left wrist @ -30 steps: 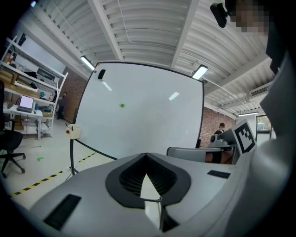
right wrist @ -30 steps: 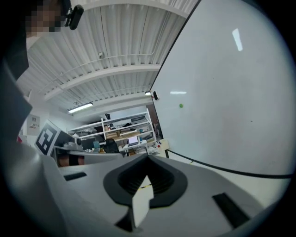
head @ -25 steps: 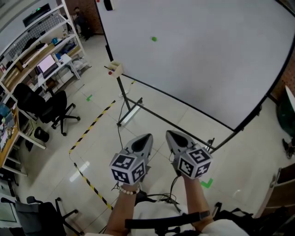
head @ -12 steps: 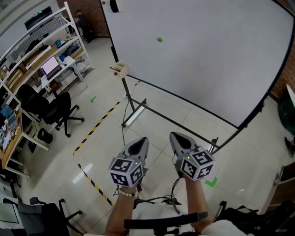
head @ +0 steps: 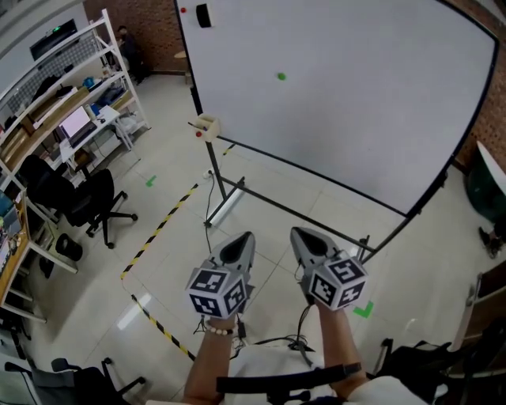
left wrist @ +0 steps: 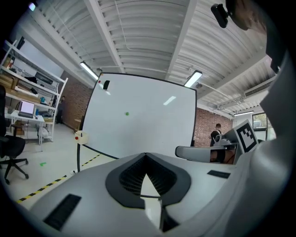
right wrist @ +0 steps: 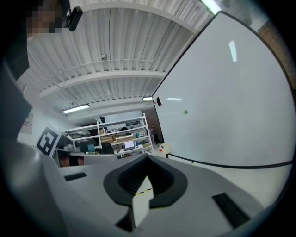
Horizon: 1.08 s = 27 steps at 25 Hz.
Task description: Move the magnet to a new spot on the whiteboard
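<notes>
A small green magnet (head: 281, 76) sticks on the upper left part of the large whiteboard (head: 356, 103). It also shows as a green dot, the magnet (left wrist: 127, 113) in the left gripper view and the magnet (right wrist: 186, 111) in the right gripper view. My left gripper (head: 243, 239) and right gripper (head: 300, 235) are held side by side, low and well short of the board, pointing at it. Both are shut, with nothing between their jaws. The left gripper (left wrist: 146, 155) and right gripper (right wrist: 148, 157) show their tips meeting.
A black eraser (head: 204, 14) and a red magnet (head: 183, 10) sit at the board's top left corner. A small wooden box (head: 205, 125) hangs on the board's stand. Shelves (head: 71, 103) and an office chair (head: 87, 198) stand at left. Yellow-black floor tape (head: 158, 229) runs below.
Both grippers and the head view have moved toward the whiteboard, which now fills more of the view. The jaws stay shut and the magnet has not moved on the board.
</notes>
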Available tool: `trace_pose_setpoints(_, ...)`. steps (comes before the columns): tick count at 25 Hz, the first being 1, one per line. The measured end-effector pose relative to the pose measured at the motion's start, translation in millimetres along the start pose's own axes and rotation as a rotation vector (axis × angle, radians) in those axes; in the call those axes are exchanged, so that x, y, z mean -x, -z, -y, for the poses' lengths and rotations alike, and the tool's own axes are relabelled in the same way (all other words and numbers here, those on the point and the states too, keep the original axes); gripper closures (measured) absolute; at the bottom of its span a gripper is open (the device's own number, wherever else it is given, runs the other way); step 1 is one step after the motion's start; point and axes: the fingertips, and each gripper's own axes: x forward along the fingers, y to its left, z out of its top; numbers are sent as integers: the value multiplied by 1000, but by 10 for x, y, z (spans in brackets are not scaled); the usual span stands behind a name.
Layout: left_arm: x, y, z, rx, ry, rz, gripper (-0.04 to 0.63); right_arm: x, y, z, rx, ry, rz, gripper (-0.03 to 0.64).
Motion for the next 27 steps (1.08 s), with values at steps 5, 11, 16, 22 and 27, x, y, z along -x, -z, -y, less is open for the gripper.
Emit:
trace_pose_setpoints(5,17,26,-42,16,55,-7,603,-10,79,-32,3,53,-21,607)
trace_pose_setpoints(11,32,49,-22,18,102,-12,604,-7,119,-123,10,85,-27,607)
trace_pose_setpoints(16,56,55,-7,16,116,-14,604,10,124,-179,19,95,-26,607)
trace_pose_setpoints(22,111,31,-10,16,118,-7,604,21,117,-231,27,97,-28,607)
trace_pose_setpoints(27,137,63,7,16,119,-5,604,30,154,-266,26,91,-30,607)
